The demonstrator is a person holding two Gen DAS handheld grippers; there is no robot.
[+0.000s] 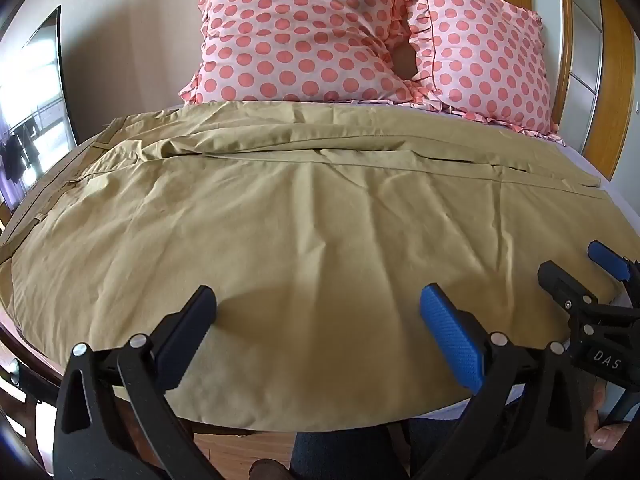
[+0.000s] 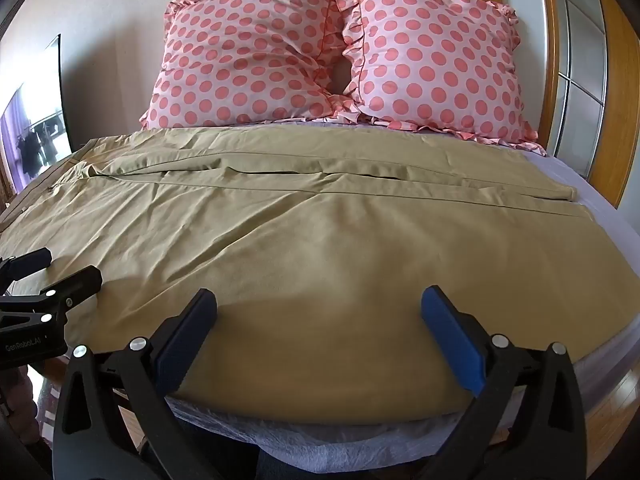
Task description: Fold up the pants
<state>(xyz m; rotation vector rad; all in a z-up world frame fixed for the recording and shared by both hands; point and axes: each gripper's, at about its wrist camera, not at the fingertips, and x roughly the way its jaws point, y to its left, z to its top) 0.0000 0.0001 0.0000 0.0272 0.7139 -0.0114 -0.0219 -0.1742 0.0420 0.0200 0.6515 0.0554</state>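
Item: khaki pants (image 1: pixel 304 216), spread flat across the bed (image 2: pixel 560 172), waistband toward its left edge, cuffs toward its right edge, both legs side by side; I judge no fold made yet, all folds left. My left gripper (image 1: pixel 318 308) and right gripper (image 2: pixel 319 310) hover over the near edge, jaws wide apart, holding nothing. Polka-dot pillows (image 2: pixel 320 52) line the head edge.

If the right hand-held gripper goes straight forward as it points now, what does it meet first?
Probably the khaki pants spread on the bed: the open right hand-held gripper points low across them. Farther on stand the polka-dot pillows, but depth is unclear.
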